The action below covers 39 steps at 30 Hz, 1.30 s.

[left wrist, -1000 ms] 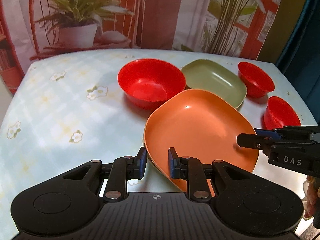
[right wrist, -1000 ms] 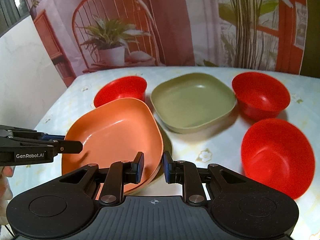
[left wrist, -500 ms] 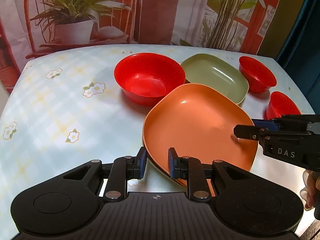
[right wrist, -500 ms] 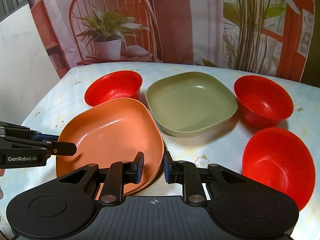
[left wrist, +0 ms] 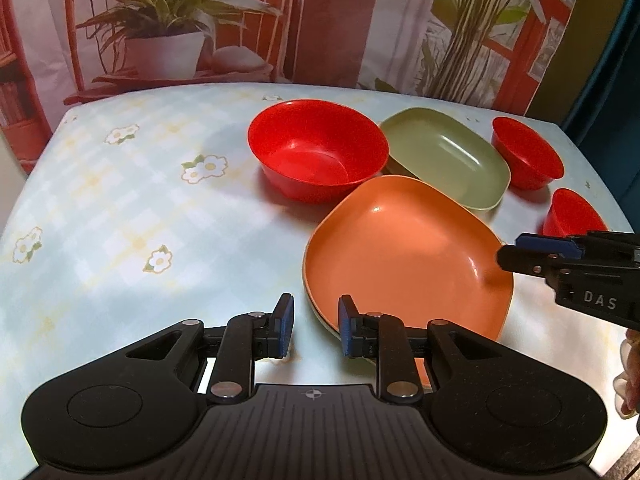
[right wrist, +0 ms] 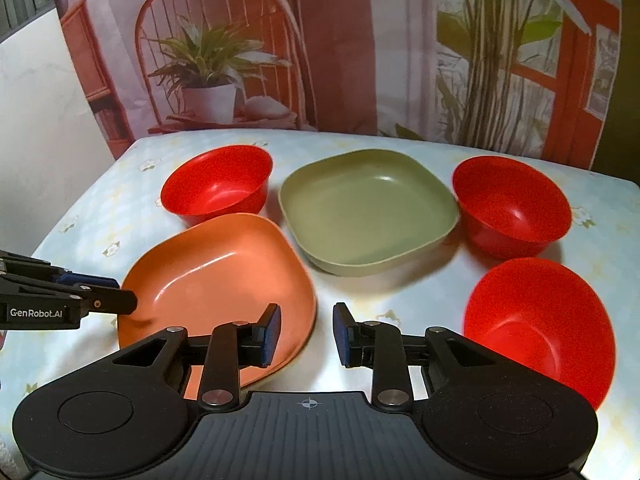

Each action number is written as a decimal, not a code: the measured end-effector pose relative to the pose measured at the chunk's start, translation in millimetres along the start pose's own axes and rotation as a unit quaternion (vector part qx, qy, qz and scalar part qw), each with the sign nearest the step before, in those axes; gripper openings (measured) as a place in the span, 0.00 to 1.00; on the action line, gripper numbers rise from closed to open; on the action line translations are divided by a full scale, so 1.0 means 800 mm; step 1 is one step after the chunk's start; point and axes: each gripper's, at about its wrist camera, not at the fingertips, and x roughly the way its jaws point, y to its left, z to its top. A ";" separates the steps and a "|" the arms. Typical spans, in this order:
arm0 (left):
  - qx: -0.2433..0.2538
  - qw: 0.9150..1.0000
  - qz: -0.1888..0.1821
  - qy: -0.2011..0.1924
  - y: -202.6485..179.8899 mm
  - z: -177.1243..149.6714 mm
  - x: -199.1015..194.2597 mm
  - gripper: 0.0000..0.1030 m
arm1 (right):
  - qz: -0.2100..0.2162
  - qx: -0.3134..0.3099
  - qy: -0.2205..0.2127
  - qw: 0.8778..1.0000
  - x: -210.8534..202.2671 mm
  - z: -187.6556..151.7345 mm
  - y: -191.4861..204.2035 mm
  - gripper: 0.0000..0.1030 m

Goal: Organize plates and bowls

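Note:
An orange plate (left wrist: pixel 408 256) (right wrist: pixel 224 276) lies on the table, stacked on another plate whose pale rim shows under its near edge. A green plate (left wrist: pixel 448 160) (right wrist: pixel 368 208) lies behind it. Three red bowls stand around: one at the left (left wrist: pixel 316 152) (right wrist: pixel 218 188), one at the far right (left wrist: pixel 526 154) (right wrist: pixel 512 208), one at the near right (left wrist: pixel 574 214) (right wrist: pixel 536 320). My left gripper (left wrist: pixel 312 326) is open and empty by the orange plate's left rim. My right gripper (right wrist: pixel 306 334) is open and empty at its right rim.
The table has a pale blue flowered cloth (left wrist: pixel 120 220). A backdrop printed with a potted plant and chair (right wrist: pixel 208 80) hangs behind the far edge. A white wall (right wrist: pixel 40 112) stands at the left. The table's right edge (left wrist: pixel 600 176) is near the bowls.
Both grippers have drawn back from the orange plate's rim and their jaws have spread wider. The orange plate has settled flat on the plate under it.

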 end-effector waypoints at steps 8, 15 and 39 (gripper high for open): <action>0.002 1.000 -0.007 -0.025 -0.007 0.023 -0.012 0.25 | -0.015 0.018 -0.010 1.000 -0.003 0.002 -0.022 0.25; 0.011 0.999 -0.019 -0.044 -0.022 0.066 -0.008 0.25 | -0.029 0.037 -0.024 0.999 0.005 0.010 -0.043 0.25; 0.108 0.992 -0.061 -0.027 -0.082 0.197 0.137 0.25 | -0.056 0.120 -0.039 0.990 0.053 0.029 -0.075 0.29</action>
